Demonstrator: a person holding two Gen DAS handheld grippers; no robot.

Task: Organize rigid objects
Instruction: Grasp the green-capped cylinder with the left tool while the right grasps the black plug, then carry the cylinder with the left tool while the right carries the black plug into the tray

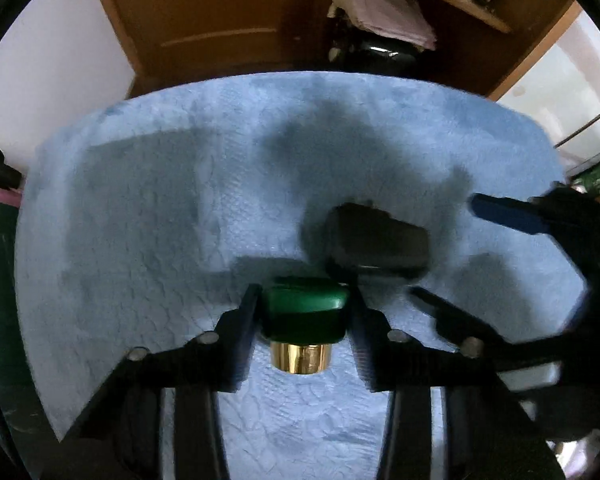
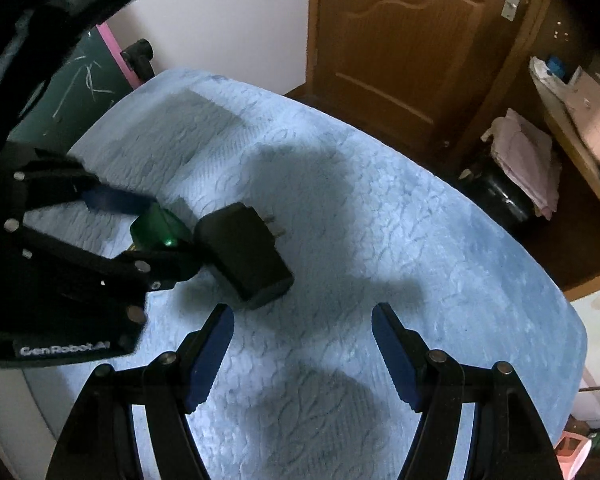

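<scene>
Two grippers over a blue quilted cloth (image 2: 380,216). Left gripper (image 1: 304,308): levelled low, fingers pinching a green bottle (image 1: 303,307) with gold cap (image 1: 301,357) turned toward the wrist. Black plug adapter (image 1: 376,242): lying just beyond its right fingertip. Right gripper (image 2: 303,356): fingers spread wide, adapter ahead-left of its left finger.

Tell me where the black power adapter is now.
The black power adapter lies on the blue blanket, just right of the green bottle held by the left hand-held gripper.
</scene>
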